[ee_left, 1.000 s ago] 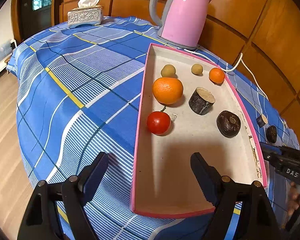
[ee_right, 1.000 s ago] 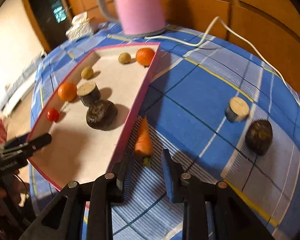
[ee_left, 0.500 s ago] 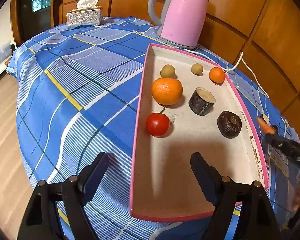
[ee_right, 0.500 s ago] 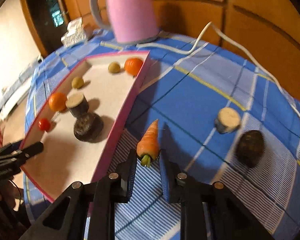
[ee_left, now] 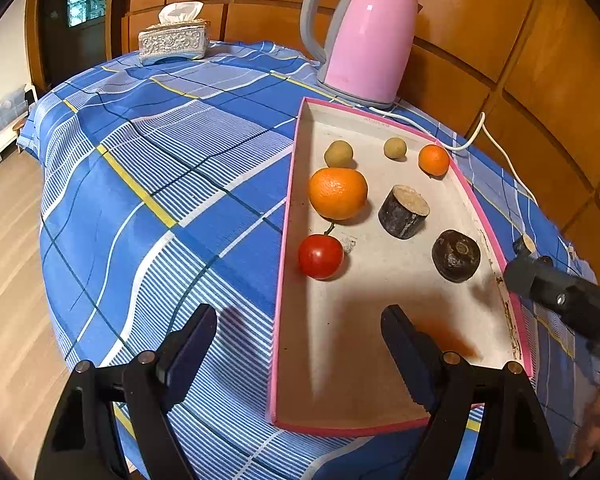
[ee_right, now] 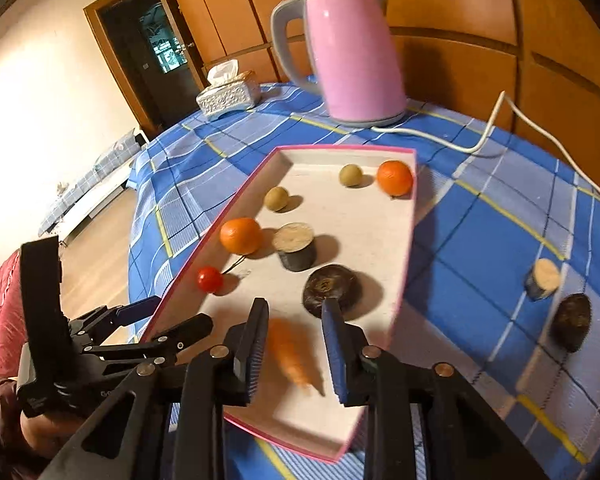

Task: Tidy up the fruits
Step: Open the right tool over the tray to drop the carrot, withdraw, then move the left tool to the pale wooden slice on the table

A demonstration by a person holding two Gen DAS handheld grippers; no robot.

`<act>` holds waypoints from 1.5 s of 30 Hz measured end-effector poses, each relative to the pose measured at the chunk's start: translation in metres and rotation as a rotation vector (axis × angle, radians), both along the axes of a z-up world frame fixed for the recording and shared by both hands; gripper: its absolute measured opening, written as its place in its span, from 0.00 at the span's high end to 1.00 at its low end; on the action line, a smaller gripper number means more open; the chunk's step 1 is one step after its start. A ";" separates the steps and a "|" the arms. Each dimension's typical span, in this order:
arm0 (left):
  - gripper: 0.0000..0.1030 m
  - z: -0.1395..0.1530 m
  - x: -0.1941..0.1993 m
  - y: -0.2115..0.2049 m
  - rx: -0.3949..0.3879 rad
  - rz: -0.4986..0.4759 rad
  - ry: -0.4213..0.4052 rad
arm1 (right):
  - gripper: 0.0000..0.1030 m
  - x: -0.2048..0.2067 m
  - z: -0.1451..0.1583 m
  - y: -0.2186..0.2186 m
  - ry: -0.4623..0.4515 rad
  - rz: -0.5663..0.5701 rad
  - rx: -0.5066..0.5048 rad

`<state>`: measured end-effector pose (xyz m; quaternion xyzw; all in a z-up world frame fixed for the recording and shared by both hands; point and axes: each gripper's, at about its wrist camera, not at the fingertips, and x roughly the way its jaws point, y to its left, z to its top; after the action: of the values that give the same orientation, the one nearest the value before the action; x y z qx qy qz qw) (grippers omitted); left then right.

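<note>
The right claw (ee_right: 296, 344), clamped on the carrot (ee_right: 290, 354) half a second ago, now gapes above it; blurred, the carrot sits lower-center over the tray (ee_right: 406, 264). The left claw (ee_left: 300, 344) stays wide apart, empty. A checked blue counter (ee_left: 160, 184) fronts wood-panelled walls.

Place: a lived-in home | Walls: warm wood panelling (ee_right: 460, 8), dark doorway (ee_right: 156, 48) | Surface: blue plaid cloth (ee_left: 160, 168) carrying a pink electric kettle (ee_left: 364, 40) and an ornate tissue box (ee_left: 175, 40) | Floor: pale wood boards (ee_left: 8, 264) | Beyond: a low bed (ee_right: 88, 184) with checked bedding
</note>
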<state>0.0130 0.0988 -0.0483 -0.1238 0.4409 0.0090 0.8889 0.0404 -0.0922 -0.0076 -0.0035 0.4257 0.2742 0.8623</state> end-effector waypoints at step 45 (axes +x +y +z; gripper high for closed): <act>0.18 0.028 -0.005 -0.029 0.090 -0.103 -0.098 | 0.71 -0.082 -0.051 -0.295 0.041 -1.191 -0.217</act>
<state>0.0080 0.0699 -0.0201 -0.0612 0.4020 -0.0231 0.9133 -0.0419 -0.3875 -0.0581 0.1526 0.3967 -0.3006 0.8538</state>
